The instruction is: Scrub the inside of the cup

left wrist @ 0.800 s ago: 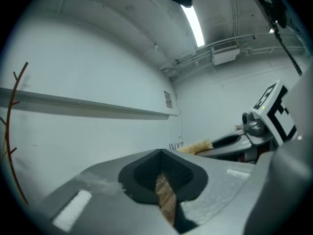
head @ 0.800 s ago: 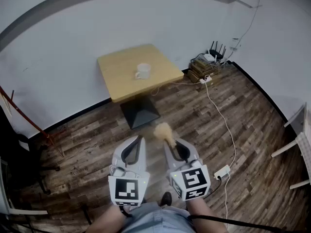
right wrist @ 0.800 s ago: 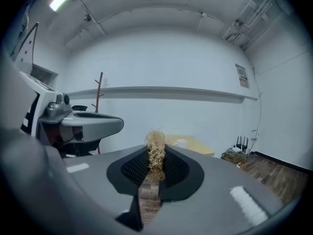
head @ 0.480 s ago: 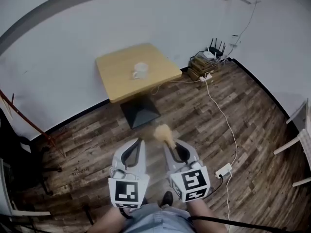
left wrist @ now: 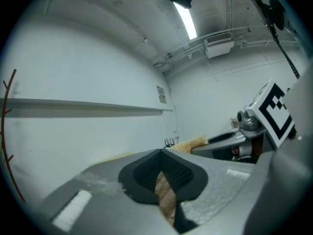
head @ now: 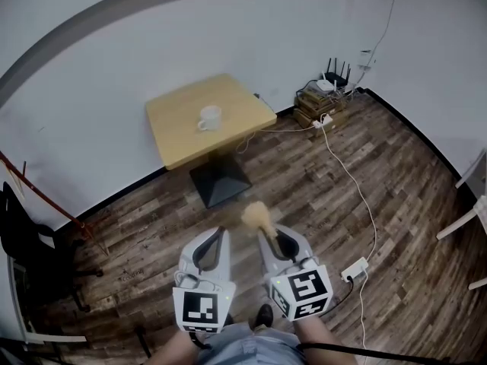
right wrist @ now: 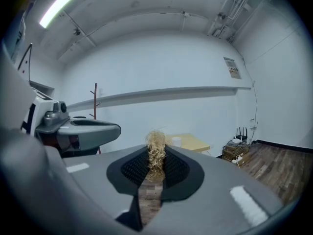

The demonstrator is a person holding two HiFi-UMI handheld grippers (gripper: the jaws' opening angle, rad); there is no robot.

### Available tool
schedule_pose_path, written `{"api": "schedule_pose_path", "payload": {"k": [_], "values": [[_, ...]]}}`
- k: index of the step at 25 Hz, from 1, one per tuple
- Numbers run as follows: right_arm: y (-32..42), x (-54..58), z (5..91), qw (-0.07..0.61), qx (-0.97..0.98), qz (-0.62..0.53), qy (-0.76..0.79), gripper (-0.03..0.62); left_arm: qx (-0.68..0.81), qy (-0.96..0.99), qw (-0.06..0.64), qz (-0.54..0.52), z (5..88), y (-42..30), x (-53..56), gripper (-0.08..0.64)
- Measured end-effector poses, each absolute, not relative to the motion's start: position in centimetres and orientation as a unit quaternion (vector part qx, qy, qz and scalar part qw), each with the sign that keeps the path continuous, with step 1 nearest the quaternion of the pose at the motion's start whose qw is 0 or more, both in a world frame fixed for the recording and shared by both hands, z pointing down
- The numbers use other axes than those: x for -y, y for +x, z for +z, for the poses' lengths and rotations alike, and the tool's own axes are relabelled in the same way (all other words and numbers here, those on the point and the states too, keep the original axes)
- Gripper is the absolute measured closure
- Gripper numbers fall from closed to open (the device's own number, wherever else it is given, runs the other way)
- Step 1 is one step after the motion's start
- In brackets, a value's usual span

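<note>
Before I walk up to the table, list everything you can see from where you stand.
square light-wood table: one, tan top on a black pedestal, ahead against the white wall
white ceramic cup: one, white, upright on the table
black router: one, black, on stacked brown boxes in the right corner
white power strip: one, white, on the wood-plank floor at right
red coat stand: one, red, left by the wall
straw-coloured fibre scrubber: one, tan, sticking out of the right gripper
left gripper: one, grey, shut, empty
right gripper: one, grey, shut on the scrubber
</note>
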State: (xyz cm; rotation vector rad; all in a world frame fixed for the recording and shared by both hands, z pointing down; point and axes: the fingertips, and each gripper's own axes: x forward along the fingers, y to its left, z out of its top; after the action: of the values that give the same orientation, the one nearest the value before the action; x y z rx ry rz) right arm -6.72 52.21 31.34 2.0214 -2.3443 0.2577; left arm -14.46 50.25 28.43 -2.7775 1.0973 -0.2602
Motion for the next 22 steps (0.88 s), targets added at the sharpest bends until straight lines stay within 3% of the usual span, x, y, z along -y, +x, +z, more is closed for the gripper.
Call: {"api": "schedule_pose_path", "payload": {"k": [6, 12, 22], "values": [[-4.6, -53.1, 32.5, 0.01, 0.764, 0.097, 0.637, 0.528, -0.368, -0.92, 0.086, -0.107, 29.7, -12.5, -51.4, 0.54], [-4.8, -51.7, 34.4, 0.012, 0.774, 0.12, 0.622, 0.528, -0.402, -0.908, 0.034, -0.115, 31.1, -13.7, -49.9, 0.54], [-4.9, -44.9, 36.0, 0.042, 0.775, 0.135, 0.616, 0.528, -0.406, -0.907, 0.006, -0.11, 32.7, -13.7, -43.0, 0.54]]}}
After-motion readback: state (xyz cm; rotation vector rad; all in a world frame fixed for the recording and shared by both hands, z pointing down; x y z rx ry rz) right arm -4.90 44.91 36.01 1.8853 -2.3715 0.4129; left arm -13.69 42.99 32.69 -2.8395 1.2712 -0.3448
